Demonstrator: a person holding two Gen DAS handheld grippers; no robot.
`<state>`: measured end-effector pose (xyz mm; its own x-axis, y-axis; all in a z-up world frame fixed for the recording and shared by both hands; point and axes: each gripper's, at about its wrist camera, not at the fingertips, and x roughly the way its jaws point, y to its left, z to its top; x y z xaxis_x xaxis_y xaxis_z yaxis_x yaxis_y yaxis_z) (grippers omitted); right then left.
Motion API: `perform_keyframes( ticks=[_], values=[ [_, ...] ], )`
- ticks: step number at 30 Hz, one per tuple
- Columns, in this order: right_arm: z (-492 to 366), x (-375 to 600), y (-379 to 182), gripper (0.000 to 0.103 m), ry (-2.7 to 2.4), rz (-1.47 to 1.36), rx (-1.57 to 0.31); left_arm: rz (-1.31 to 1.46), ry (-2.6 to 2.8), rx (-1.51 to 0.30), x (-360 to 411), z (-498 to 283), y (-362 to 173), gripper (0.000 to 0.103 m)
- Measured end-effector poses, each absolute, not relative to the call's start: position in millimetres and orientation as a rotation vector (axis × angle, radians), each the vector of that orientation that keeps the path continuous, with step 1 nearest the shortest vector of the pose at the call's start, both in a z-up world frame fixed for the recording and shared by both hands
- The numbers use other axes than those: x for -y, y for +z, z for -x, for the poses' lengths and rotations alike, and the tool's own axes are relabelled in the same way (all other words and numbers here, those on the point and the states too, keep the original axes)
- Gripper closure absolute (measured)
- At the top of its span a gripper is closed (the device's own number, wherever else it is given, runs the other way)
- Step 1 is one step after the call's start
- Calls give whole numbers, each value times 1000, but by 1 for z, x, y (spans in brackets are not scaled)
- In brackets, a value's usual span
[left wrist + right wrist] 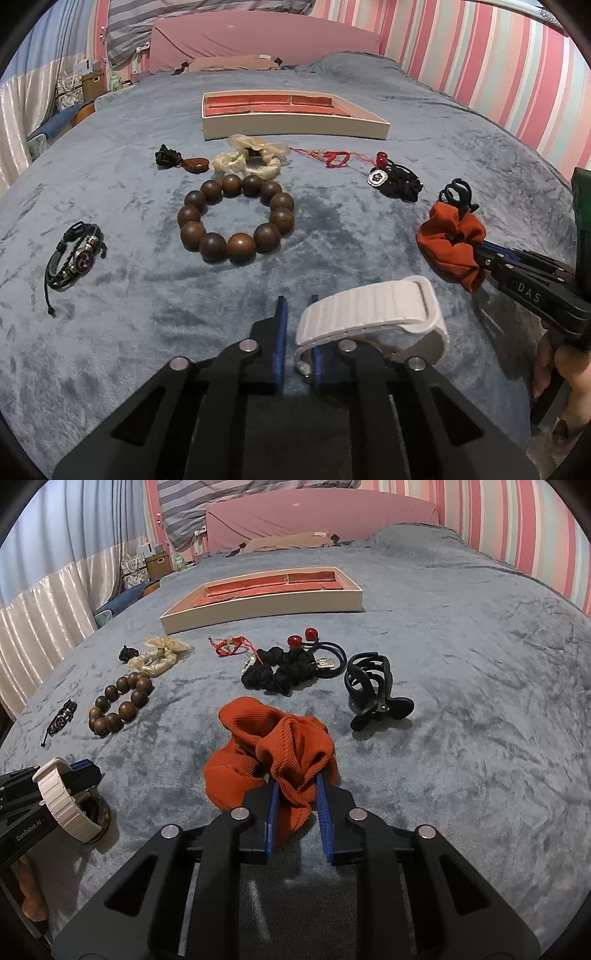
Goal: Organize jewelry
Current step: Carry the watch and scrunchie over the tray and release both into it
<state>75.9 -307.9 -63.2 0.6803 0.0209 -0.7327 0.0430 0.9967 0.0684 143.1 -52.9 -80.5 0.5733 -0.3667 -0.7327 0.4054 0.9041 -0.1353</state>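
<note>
A white jewelry box [295, 125] with a red lining lies far back on the blue bedspread; it also shows in the right wrist view [258, 607]. My left gripper [297, 314] has its jaws close together, and a white watch band [373, 314] drapes over the right finger; whether the jaws pinch it is unclear. The watch [62, 797] also shows in the right wrist view. My right gripper [295, 786] is shut on an orange scrunchie [273, 749], also visible in the left wrist view [454, 240].
Between the grippers and the box lie a wooden bead bracelet [236, 218], a black leather bracelet [74, 258], a cream scrunchie [243, 160], a dark pendant [192, 164], a red cord bracelet [332, 158], a black scrunchie [280, 668] and a black claw clip [373, 690].
</note>
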Motion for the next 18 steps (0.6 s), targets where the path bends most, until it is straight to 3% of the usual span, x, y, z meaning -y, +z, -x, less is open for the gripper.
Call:
perform_keyframes(
  ticks=[18],
  values=[
    [-76,313,-20,87,-9,-86,-722,-10,-423,-747,33,-151,-33,97]
  ],
)
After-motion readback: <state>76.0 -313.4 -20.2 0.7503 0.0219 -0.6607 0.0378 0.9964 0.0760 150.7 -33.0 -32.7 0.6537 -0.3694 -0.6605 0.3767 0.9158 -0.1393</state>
